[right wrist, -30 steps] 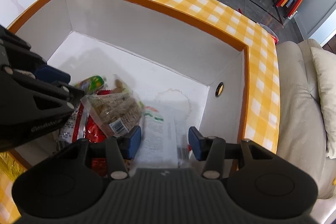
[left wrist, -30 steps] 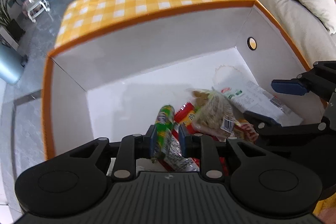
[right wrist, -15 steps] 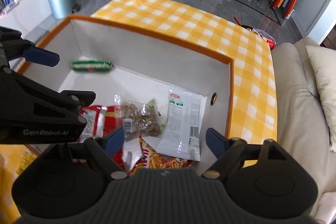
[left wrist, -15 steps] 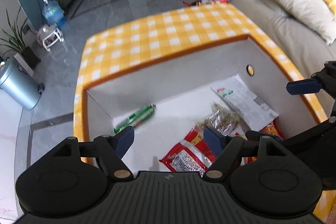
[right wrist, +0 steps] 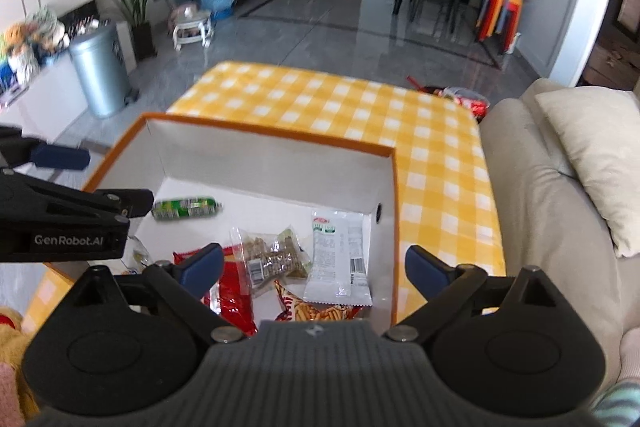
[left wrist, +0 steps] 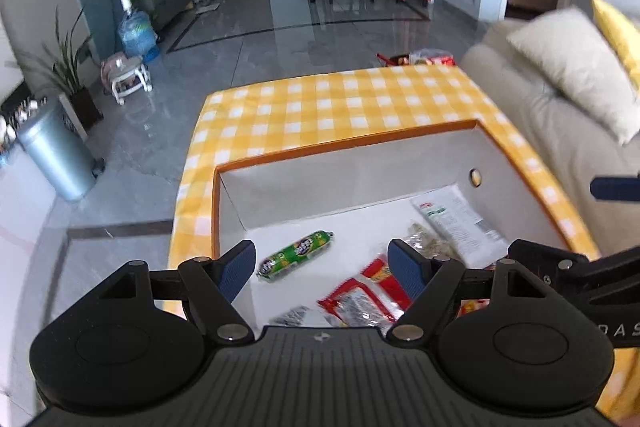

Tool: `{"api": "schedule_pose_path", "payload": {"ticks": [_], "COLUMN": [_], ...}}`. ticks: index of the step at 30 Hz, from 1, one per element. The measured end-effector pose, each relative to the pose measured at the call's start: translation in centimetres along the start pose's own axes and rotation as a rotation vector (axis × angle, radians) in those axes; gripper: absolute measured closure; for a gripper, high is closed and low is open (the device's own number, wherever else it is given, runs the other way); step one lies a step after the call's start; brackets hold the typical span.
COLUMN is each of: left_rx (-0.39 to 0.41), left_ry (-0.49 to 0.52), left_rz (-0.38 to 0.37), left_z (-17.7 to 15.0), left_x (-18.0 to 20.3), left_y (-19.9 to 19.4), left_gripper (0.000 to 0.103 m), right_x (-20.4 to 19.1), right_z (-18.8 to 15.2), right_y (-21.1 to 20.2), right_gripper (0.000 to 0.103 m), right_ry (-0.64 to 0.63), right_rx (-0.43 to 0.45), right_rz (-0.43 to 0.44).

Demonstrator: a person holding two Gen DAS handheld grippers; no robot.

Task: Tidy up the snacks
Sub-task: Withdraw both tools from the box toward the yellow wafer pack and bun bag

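Several snacks lay in the box [right wrist: 394, 227] below both hand-held grippers: the left hand-held gripper [left wrist: 322, 269] gaped empty, the right hand-held gripper [right wrist: 314, 273] was opening, empty.

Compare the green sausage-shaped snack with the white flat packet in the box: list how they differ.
The green sausage-shaped snack is a rounded tube; the white flat packet is a thin rectangular pouch. The green one is brightly printed all over; the white one is mostly plain with a barcode. The green one lies alone; the white one borders other snacks. Both rest on the floor of the box.
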State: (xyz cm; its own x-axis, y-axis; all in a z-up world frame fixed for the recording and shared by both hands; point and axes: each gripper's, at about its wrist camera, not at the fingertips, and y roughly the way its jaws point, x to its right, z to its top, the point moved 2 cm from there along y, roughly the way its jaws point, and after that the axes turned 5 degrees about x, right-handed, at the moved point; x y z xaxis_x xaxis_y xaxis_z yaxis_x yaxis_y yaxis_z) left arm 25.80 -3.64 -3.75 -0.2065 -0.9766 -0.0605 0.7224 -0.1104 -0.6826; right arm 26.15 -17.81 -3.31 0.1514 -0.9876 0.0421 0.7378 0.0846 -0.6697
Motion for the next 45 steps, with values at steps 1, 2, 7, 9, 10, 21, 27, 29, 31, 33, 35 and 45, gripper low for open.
{"api": "schedule_pose_path", "payload": {"ticks": [1,2,7,9,10,21,27,29,31,33,35,45], "left_rx": [0.01,0.016,0.051,0.064,0.076,0.128,0.05,0.038,0.03,0.027,0.015,-0.095], "left_ry": [-0.022,-0.034,-0.031,-0.05,-0.066,-0.11,-0.123,-0.086,-0.031,0.012,0.039,0.019], "left_rz": [-0.022,-0.042,-0.096,-0.112,-0.12,-0.153,-0.186,-0.176,-0.145,-0.127,-0.123,-0.095], "left_z": [-0.1,-0.2,-1.0,-1.3,-1.5,-5.4,-8.0,-8.9,-9.7,-10.5,-11.0,-13.6], "left_x": [-0.1,-0.3,-0.2,-0.3,-0.4,-1.1,-1.2,-0.8,-0.3,-0.1,0.1,-0.3], "left_y": [-0.5,-0.9,-3.2,-4.1,-4.6,-9.0,-9.1,-9.0,-9.0,-9.1,-9.0,-7.2], "left_gripper": [0.015,0.015,0.015,0.015,0.015,0.014,0.014,0.014,0.014,0.014,0.014,0.017], "right_x": [0.1,0.0,0.1,0.1,0.1,-0.6,-0.8,-0.8,-0.8,-0.6,-0.4,-0.3], "right_z": [-0.2,-0.4,-2.0,-2.7,-3.1,-7.9,-11.0,-11.9,-12.8,-13.7,-14.5,-17.3], "right_y": [-0.6,-1.2,-4.5,-5.7,-6.3,-10.9,-11.7,-11.8,-11.6,-11.4,-11.1,-8.8], "right_gripper": [0.007,0.007,0.004,0.004,0.004,0.004,0.004,0.004,0.004,0.004,0.004,0.004], "right_ry": [0.008,0.016,0.071,0.095,0.105,0.158,0.146,0.128,0.112,0.102,0.103,0.036], "right_rx": [0.017,0.033,0.12,0.148,0.159,0.228,0.225,0.219,0.207,0.19,0.174,0.116], "right_rz": [-0.007,-0.013,-0.033,-0.042,-0.044,-0.031,-0.064,-0.086,-0.103,-0.109,-0.112,-0.06]}}
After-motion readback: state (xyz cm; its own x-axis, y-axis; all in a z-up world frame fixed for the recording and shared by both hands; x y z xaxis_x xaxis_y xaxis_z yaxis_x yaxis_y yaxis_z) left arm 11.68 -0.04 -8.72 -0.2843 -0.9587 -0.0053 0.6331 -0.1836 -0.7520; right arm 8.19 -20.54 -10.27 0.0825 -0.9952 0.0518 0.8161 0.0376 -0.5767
